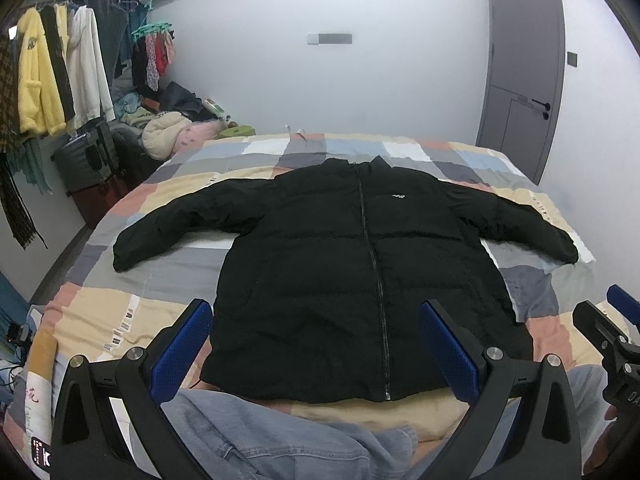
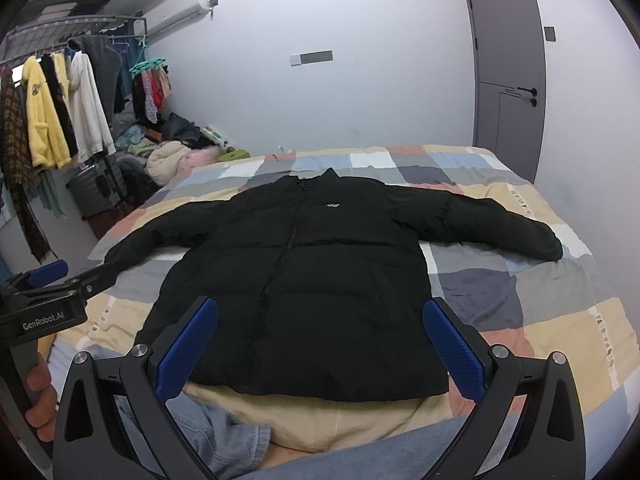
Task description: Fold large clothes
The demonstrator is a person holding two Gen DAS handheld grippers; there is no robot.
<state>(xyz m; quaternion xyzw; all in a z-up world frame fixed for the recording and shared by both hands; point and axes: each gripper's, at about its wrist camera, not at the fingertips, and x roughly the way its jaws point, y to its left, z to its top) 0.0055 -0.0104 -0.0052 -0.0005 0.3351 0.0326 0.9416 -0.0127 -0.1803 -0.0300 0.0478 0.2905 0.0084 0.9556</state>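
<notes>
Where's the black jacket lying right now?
The black jacket lies flat, zipped, on the patchwork bed cover, sleeves spread, collar toward the far wall, hem nearest the open jaws, centred in both wrist views.

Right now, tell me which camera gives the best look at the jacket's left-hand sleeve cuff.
The left wrist view. There the black jacket's left-hand sleeve cuff lies fully visible on the patchwork bedspread. In the right wrist view the left hand-held gripper covers that cuff's end.

White walls (image 1: 380, 92), grey door (image 1: 524, 76), laden clothes rail (image 2: 60, 92)
</notes>
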